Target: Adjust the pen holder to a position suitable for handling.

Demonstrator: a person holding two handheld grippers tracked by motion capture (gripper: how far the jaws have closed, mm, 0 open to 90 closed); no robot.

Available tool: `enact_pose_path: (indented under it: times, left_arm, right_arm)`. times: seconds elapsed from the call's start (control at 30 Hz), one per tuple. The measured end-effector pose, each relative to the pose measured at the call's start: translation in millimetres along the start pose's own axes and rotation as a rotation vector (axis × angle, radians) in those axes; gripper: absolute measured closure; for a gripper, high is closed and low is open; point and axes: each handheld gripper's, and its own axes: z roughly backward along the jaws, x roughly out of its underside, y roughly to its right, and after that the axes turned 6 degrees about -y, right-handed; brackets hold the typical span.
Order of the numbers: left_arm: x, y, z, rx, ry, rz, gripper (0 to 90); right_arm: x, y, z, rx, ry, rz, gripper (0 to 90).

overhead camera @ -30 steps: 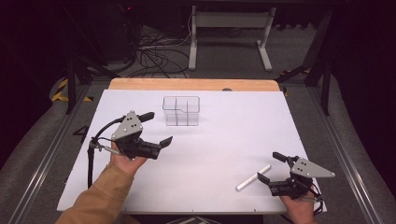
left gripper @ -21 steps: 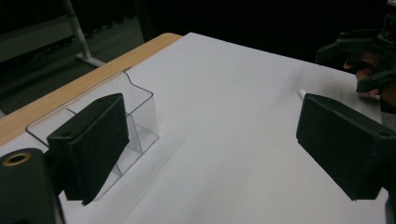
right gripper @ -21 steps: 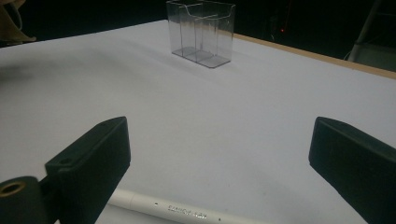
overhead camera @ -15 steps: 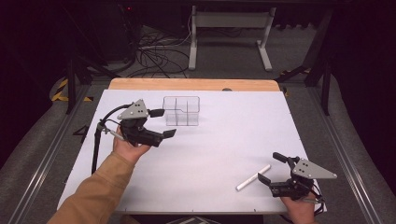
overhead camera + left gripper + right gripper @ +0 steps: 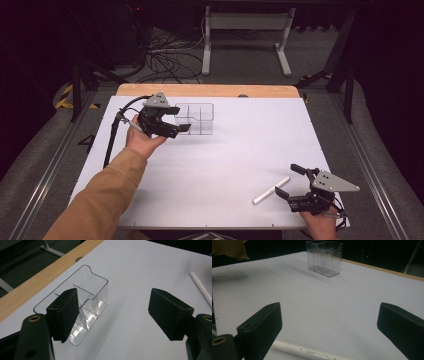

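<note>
Lining up on the clear box

My left gripper [image 5: 170, 125] hangs beside the clear box [image 5: 196, 118] at the surface's [image 5: 225, 160] far edge, jaws spread, just narrowing, nothing between. I should straddle one wall squarely. Right gripper [image 5: 290, 186] spread by the pen [image 5: 271, 190]

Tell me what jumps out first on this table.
The clear divided container stands near the far wooden edge of the white table, and the left gripper has closed in on it, its jaws narrowing but not yet pressing on it. At the near right lies a white pen, just in front of the open right gripper, which holds nothing.
</note>
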Motion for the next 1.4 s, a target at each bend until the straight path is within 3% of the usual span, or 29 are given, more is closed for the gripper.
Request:
enact_pose_path:
  times: [0.17, 0.3, 0.43, 0.57, 0.63, 0.8, 0.87, 1.13, 1.4]
  left_arm:
    - [-9.4, -3.9, -15.3, -0.042, -0.049, -0.043, 25.4]
    - [-14.0, -7.6, -27.2, -0.031, -0.08, -0.053, 25.3]
    - [-16.4, -12.3, -35.6, -0.034, -0.098, -0.039, 25.3]
    - [-17.4, -20.7, -46.5, -0.01, -0.107, 0.015, 25.3]
    - [-17.7, -21.9, -48.0, -0.011, -0.111, 0.019, 25.3]
    - [-18.1, -22.1, -51.7, -0.045, -0.154, -0.008, 25.7]
    - [-16.5, -20.8, -51.8, -0.062, -0.179, -0.037, 26.0]
    - [-13.6, -24.2, -50.5, -0.066, -0.196, -0.036, 28.5]
    - [-12.8, -22.2, -60.7, -0.083, -0.271, -0.101, 30.3]
  right_arm:
    - [-0.1, -0.6, -0.1, -0.006, 0.001, 0.002, 6.4]
    - [0.1, -0.7, 0.6, -0.014, 0.006, 0.001, 6.4]
    - [0.5, 0.1, 0.6, -0.017, 0.008, 0.003, 6.5]
    - [1.1, 0.5, -0.1, -0.025, 0.009, -0.001, 6.5]
    - [1.2, 0.4, -0.1, -0.027, 0.008, -0.004, 6.5]
    - [1.9, 1.1, 0.4, -0.032, 0.012, -0.008, 6.5]
    - [2.8, 1.8, 0.3, -0.036, 0.013, -0.014, 6.6]
    - [2.5, 1.2, -0.5, -0.043, 0.015, -0.011, 6.6]
    - [3.3, 1.4, -1.5, -0.064, 0.015, -0.01, 6.7]
